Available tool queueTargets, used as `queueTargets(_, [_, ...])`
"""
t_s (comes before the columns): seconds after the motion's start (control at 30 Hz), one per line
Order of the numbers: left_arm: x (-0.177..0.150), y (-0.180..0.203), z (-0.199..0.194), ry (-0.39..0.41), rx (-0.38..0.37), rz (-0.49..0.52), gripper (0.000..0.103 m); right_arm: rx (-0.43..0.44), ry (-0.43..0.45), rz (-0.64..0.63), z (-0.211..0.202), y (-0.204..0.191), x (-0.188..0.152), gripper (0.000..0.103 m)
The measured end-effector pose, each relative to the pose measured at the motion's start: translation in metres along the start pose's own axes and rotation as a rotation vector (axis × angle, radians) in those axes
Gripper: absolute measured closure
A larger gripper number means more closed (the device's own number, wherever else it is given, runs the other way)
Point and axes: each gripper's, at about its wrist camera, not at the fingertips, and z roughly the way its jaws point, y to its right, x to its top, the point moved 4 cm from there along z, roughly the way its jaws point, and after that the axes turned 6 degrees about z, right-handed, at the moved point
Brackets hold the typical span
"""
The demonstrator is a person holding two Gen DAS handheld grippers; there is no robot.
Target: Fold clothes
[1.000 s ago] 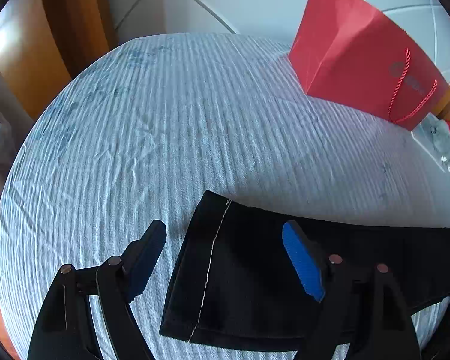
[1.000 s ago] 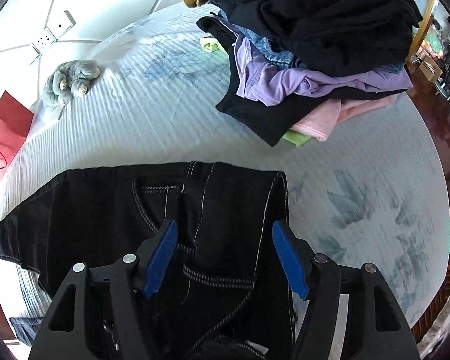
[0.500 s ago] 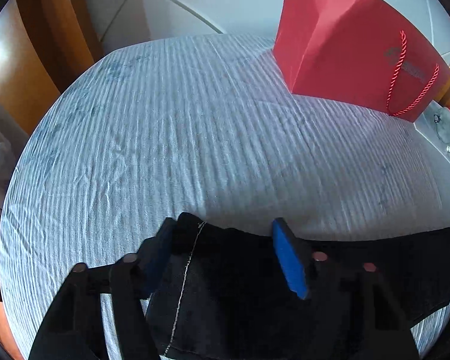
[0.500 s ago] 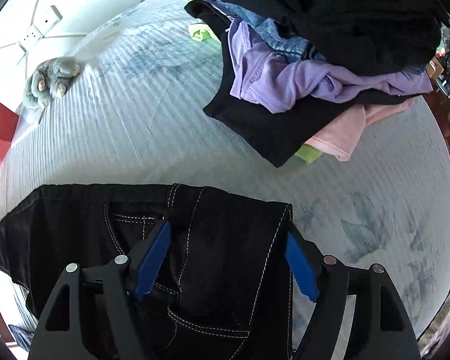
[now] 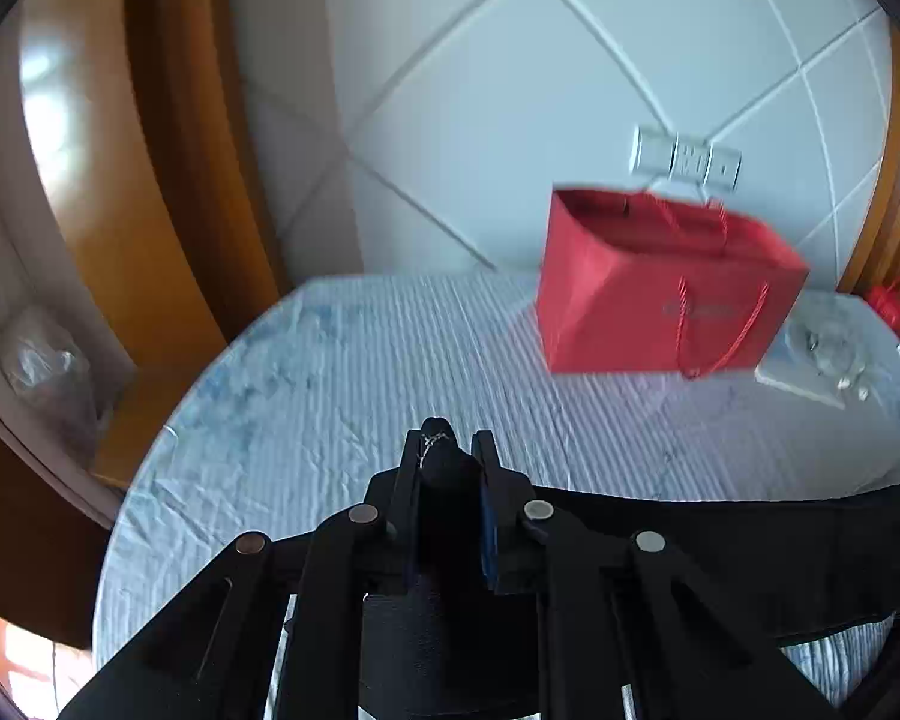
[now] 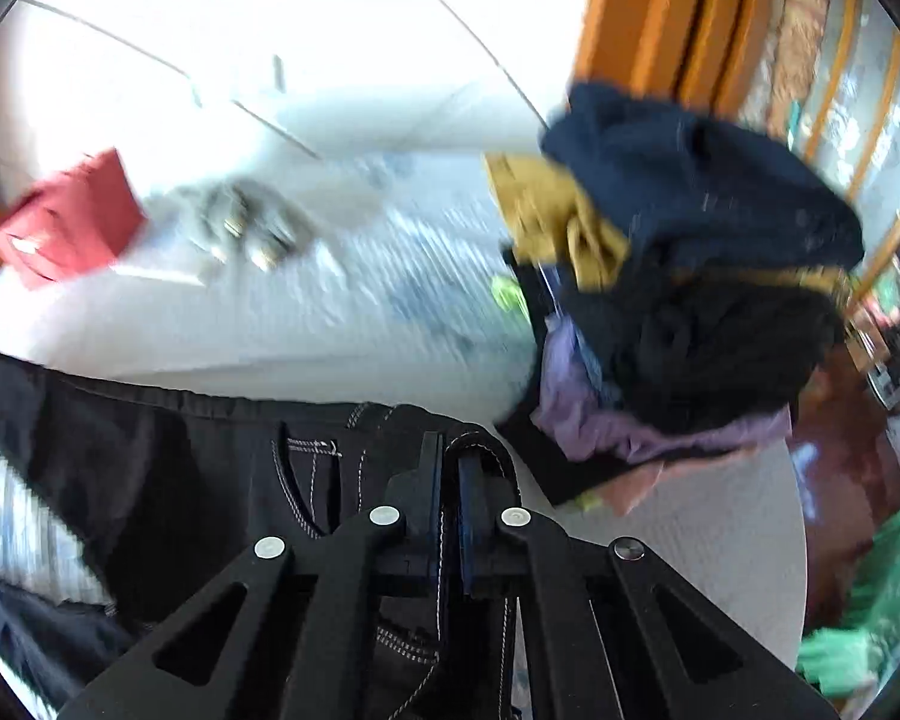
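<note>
In the left wrist view, the left gripper (image 5: 448,450) at bottom centre has just closed and pinches a bunched hem of the black jeans (image 5: 720,534), which stretch off to the lower right. In the right wrist view, the right gripper (image 6: 448,450), bottom centre, has just clamped the jeans' stitched waist; the cloth spreads lower left.
</note>
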Motion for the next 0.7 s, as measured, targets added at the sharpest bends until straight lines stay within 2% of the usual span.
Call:
queueTargets(0.07, [-0.002, -0.018, -0.054, 0.109, 0.036, -0.023, 0.089, 0.024, 0.073, -0.029, -0.029, -0.004, -0.005, 0.100])
queueTargets(0.13, [-0.023, -0.037, -0.105, 0.176, 0.074, -0.051, 0.088, 0.087, 0.149, -0.041, -0.059, -0.002, -0.022, 0.099])
queueTargets(0.2, [-0.056, -0.053, -0.142, 0.190, 0.137, -0.061, 0.088, 0.126, 0.185, -0.027, -0.079, 0.003, -0.043, 0.099])
queueTargets(0.27, [-0.103, -0.068, -0.164, 0.160, 0.173, -0.092, 0.086, 0.152, 0.184, 0.016, -0.092, 0.014, -0.073, 0.099])
queueTargets(0.4, [-0.208, -0.086, -0.159, -0.018, 0.163, -0.192, 0.086, 0.196, 0.112, 0.142, -0.098, 0.027, -0.137, 0.099])
queueTargets(0.47, [-0.240, -0.088, -0.148, -0.078, 0.160, -0.205, 0.087, 0.203, 0.057, 0.182, -0.091, 0.028, -0.165, 0.099])
queueTargets(0.6, [-0.264, -0.101, -0.149, -0.069, 0.149, -0.266, 0.089, 0.163, -0.058, 0.191, -0.079, 0.023, -0.195, 0.098])
queueTargets(0.7, [-0.274, -0.104, -0.154, -0.078, 0.122, -0.261, 0.089, 0.121, -0.126, 0.204, -0.075, 0.028, -0.208, 0.093])
